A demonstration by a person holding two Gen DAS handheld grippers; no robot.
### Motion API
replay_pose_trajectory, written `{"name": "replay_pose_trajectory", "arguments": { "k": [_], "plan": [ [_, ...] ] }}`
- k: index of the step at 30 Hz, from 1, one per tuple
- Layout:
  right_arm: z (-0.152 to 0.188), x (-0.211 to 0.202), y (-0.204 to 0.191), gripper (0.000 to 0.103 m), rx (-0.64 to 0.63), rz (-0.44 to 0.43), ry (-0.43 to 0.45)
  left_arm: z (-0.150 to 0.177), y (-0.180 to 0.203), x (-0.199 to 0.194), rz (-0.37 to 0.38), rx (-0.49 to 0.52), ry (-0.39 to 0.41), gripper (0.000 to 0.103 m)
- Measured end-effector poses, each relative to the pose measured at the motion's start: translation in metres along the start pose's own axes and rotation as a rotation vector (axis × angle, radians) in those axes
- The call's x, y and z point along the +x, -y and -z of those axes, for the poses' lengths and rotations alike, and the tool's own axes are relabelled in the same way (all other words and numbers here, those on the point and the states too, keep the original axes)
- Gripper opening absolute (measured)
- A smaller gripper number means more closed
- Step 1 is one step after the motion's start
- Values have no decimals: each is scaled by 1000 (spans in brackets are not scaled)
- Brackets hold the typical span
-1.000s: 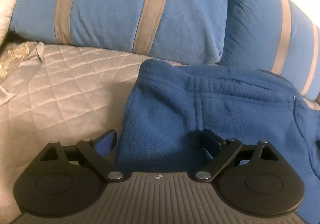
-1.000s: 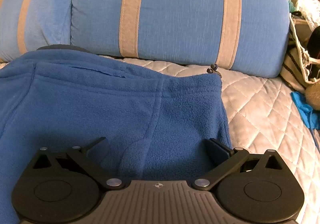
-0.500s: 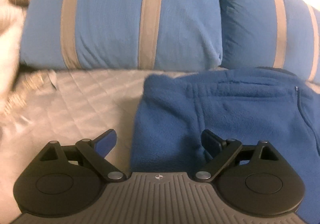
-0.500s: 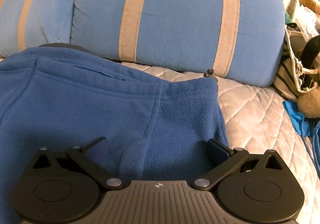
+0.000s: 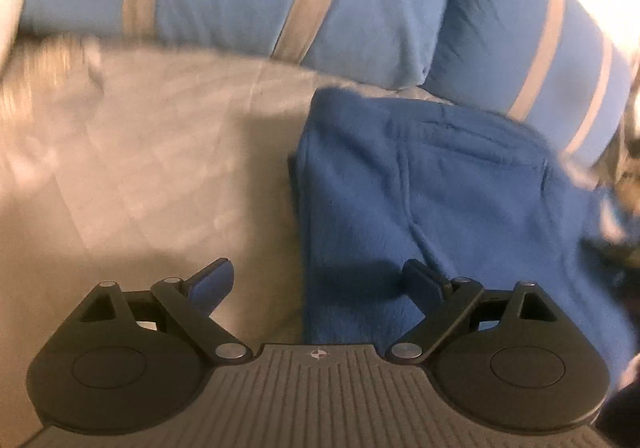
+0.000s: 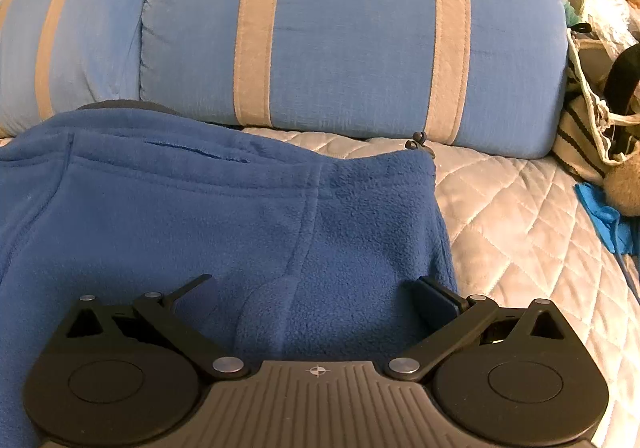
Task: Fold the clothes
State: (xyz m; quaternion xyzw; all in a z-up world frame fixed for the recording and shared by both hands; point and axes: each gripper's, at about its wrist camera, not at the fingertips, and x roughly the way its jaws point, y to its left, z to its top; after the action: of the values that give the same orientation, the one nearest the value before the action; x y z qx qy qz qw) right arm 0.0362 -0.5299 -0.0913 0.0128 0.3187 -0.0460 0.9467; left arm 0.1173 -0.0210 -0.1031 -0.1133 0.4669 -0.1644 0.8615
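Broadly spread under everything: a quilted grey bedspread (image 6: 520,216), diamond-stitched, reaching to the right edge of the bed. Propped along its far edge, two big blue pillows with tan stripes (image 6: 352,32), side by side and touching. Lying flat on the quilt just in front of those pillows: a folded blue fleece garment (image 6: 240,216), far edge close against the pillow fronts, a stitched slit near that edge, a small dark cord toggle (image 6: 416,144) poking out at its far right corner. Bare quilt to the left of the garment's left edge (image 5: 304,208), blurred in the left wrist view. Piled at the bed's right edge: a striped cloth bag (image 6: 588,128) and a scrap of bright blue fabric (image 6: 604,212). Over the garment's left edge, the left gripper (image 5: 320,284), jaws spread wide, one finger above bare quilt, the other above fleece, nothing pinched. Over the garment's right part, the right gripper (image 6: 316,296), jaws likewise wide apart, gripping nothing.
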Motion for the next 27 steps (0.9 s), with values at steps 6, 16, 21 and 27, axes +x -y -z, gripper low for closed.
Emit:
{"name": "replay_pose_trajectory", "arguments": {
  "k": [6, 16, 21, 27],
  "plan": [
    [-1, -1, 1, 103, 5, -3, -4, 10, -35, 18, 156, -197, -17, 98],
    [-26, -10, 33, 103, 82, -112, -104, 7, -51, 23, 330, -267, -78, 103],
    [-25, -27, 81, 103, 275, -135, -131, 10, -57, 29, 452, -305, -127, 103],
    [3, -16, 133, 103, 527, -286, -264, 3, -54, 44, 534, -326, -127, 103]
  ]
}}
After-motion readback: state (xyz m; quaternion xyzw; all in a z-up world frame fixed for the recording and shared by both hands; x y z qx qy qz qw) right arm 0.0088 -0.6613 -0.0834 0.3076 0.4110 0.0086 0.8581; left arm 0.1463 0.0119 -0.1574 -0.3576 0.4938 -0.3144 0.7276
